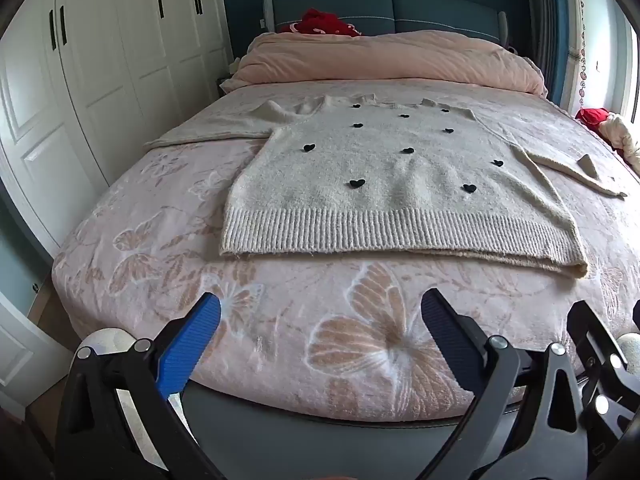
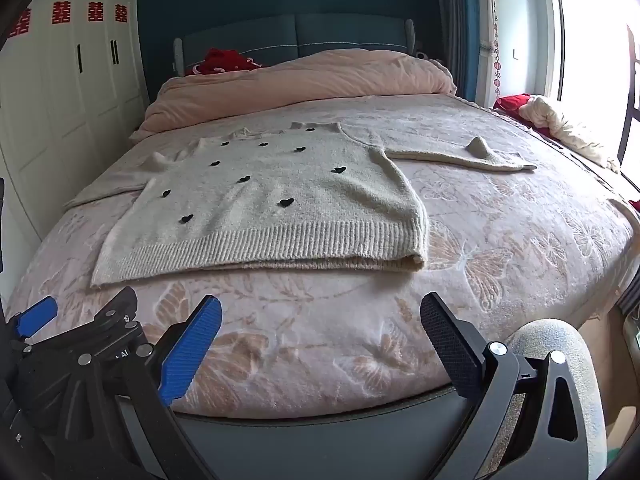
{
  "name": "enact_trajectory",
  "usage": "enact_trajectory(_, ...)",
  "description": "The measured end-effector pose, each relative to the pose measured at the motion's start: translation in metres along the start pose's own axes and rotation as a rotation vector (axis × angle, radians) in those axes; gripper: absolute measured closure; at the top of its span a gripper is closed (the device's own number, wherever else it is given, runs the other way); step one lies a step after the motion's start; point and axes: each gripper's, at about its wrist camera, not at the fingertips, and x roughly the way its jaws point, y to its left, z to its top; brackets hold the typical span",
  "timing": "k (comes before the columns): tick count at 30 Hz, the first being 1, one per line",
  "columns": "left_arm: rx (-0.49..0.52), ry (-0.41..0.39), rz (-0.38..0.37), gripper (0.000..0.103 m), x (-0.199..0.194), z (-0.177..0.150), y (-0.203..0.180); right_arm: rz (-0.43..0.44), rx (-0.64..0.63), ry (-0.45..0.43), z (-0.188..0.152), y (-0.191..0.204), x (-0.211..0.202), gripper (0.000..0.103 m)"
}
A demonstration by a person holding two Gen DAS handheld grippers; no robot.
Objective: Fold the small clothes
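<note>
A cream knitted sweater [image 1: 384, 184] [image 2: 280, 208] with small black hearts lies flat on the bed, ribbed hem toward me, both sleeves spread out to the sides. My left gripper [image 1: 320, 312] hovers above the bed's near edge, short of the hem, open with nothing between its fingers. My right gripper [image 2: 320, 312] hangs open and empty at the same near edge, closer to the sweater's right corner. The left gripper [image 2: 38, 320] also shows at the lower left of the right wrist view.
The bed carries a pink butterfly-patterned blanket [image 1: 280, 340] [image 2: 500, 240]. A pink duvet [image 1: 392, 60] is bunched at the headboard with red cloth [image 1: 324, 24] behind it. White wardrobes [image 1: 100, 60] stand left. Red and cream fabric [image 2: 560, 124] lies by the window on the right.
</note>
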Motion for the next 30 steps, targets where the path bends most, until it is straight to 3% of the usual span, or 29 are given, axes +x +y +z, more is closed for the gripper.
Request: enact_trajectory(30, 0.012, 0.01, 0.016, 0.005, 0.0022, -0.0025, 0.0073, -0.001, 0.0, 0.002, -0.002, 0.0015, 0.0005, 0.005)
